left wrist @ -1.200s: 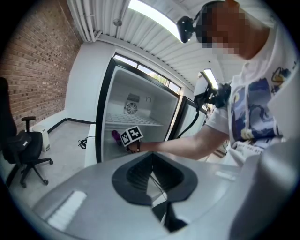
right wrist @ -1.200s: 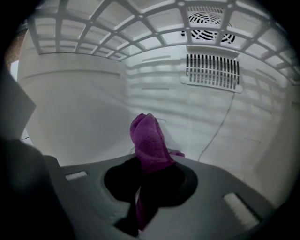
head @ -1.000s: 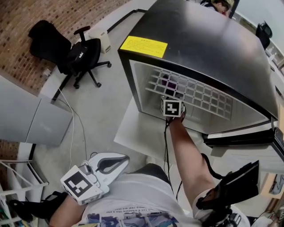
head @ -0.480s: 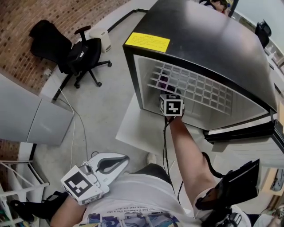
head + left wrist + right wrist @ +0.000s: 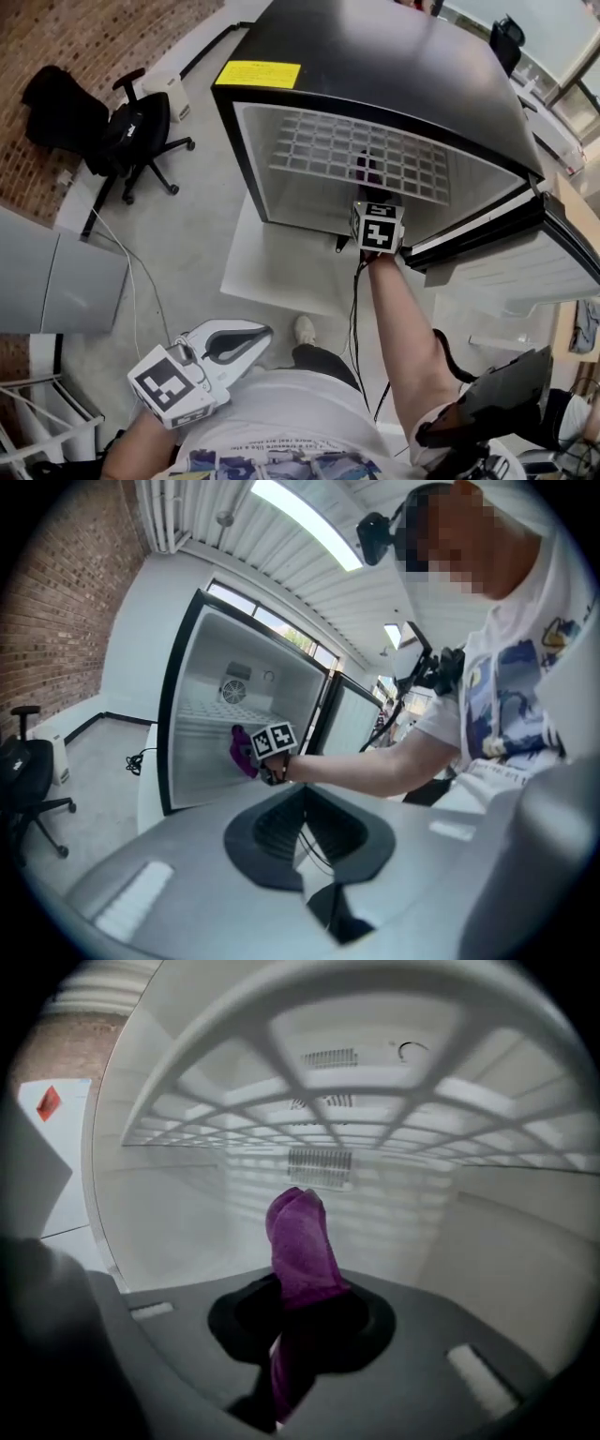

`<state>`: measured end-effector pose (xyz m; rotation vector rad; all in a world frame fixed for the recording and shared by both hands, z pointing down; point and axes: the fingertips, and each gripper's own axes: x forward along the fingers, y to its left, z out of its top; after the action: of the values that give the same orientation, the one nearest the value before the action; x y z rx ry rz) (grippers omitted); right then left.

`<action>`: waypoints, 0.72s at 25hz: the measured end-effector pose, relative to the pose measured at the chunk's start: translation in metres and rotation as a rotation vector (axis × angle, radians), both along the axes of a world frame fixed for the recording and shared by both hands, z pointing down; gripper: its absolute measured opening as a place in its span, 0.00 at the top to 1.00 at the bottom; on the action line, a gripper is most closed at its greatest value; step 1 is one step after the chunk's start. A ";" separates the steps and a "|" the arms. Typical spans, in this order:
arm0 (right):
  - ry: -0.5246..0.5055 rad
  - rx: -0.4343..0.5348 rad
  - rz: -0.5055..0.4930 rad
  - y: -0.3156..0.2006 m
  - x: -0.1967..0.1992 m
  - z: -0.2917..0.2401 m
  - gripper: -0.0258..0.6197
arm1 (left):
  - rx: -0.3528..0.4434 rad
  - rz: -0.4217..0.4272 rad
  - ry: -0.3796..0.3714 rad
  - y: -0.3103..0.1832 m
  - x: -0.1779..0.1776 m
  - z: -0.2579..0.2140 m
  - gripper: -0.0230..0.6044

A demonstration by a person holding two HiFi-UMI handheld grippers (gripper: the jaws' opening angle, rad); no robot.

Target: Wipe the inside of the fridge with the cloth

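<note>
The black fridge (image 5: pixel 394 66) stands open, with a white wire shelf (image 5: pixel 347 155) inside. My right gripper (image 5: pixel 371 194) reaches into the opening below that shelf, near the door side. It is shut on a purple cloth (image 5: pixel 367 169). In the right gripper view the cloth (image 5: pixel 302 1241) sticks up out of the right gripper (image 5: pixel 302 1312), in front of the white back wall (image 5: pixel 394 1213) and under the shelf (image 5: pixel 356 1101). My left gripper (image 5: pixel 246 339) hangs back by the person's waist, shut and holding nothing. The left gripper view shows the cloth (image 5: pixel 241 752) at the fridge mouth.
The fridge door (image 5: pixel 525 258) stands open at the right. A white slab (image 5: pixel 281 267) lies under the fridge. A cable (image 5: pixel 356 319) hangs below the right arm. A black office chair (image 5: pixel 131 131) stands at the left by a brick wall, and a grey cabinet (image 5: pixel 47 272) sits nearer.
The right gripper with the cloth has slid rightwards along the fridge opening, toward the door side. The head view has shifted. The left gripper has stayed at the waist.
</note>
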<state>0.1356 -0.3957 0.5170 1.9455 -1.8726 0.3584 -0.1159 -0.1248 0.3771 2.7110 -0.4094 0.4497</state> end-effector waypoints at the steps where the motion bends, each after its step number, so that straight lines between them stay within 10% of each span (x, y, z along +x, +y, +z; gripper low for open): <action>1: 0.016 -0.001 0.041 0.007 0.015 -0.001 0.88 | 0.003 0.016 0.002 0.001 0.004 0.000 0.95; 7: 0.108 -0.034 0.221 0.029 0.075 -0.007 0.88 | 0.009 0.075 -0.013 0.006 0.020 0.000 0.95; 18: 0.054 -0.166 0.210 0.026 0.073 0.048 0.88 | -0.018 0.050 -0.043 -0.001 0.027 0.003 0.95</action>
<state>0.2088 -0.3702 0.5655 2.0208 -1.5557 0.5016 -0.0889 -0.1256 0.3805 2.7034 -0.3474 0.5234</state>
